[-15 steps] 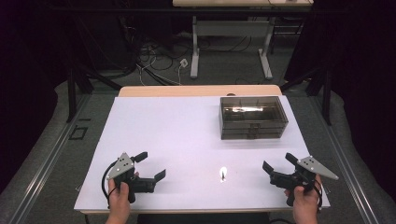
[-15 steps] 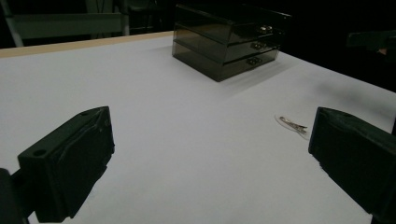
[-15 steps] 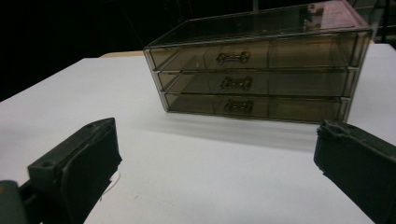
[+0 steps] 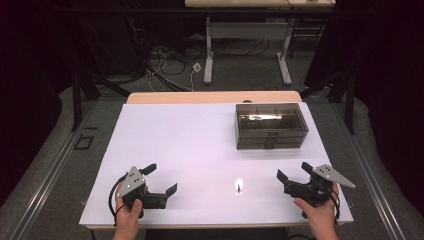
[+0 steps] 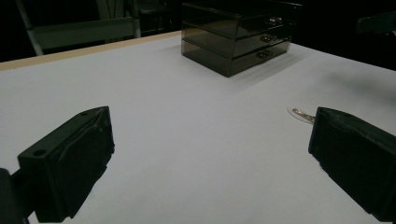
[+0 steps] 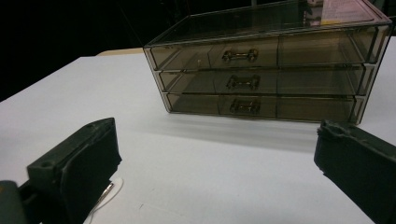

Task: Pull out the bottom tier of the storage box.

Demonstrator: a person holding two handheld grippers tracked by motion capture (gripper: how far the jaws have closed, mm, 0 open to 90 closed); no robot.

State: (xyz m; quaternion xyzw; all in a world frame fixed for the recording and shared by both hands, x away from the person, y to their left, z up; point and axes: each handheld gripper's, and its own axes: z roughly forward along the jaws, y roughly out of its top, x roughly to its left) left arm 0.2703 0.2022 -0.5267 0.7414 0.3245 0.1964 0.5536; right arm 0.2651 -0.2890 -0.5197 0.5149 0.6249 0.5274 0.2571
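White-topped table [image 4: 175, 150] under a dark, cable-strewn room, framed from above the near edge. Left gripper [image 4: 162, 180] and right gripper [image 4: 295, 175] held low at the front corners, each in a hand, jaws spread wide with nothing between them; seemingly a ready stance ahead of any contact. Between the two, near the front edge: a small pale disc with a slim metallic piece on it [image 4: 239, 186], too tiny to identify, lying just off the inner jaw in both gripper views [image 5: 301, 114] [image 6: 106, 192]. Farther back and to the right: a smoked-plastic three-drawer organiser [image 4: 270, 126], drawers closed, metal handles facing forward [image 6: 243, 82], set squarely ahead of the right gripper and well clear of it. Placement suggestive of a split of work: small piece within reach of either hand, drawer fronts turned toward the seat for an easy pull. Nothing yet touched or lifted.
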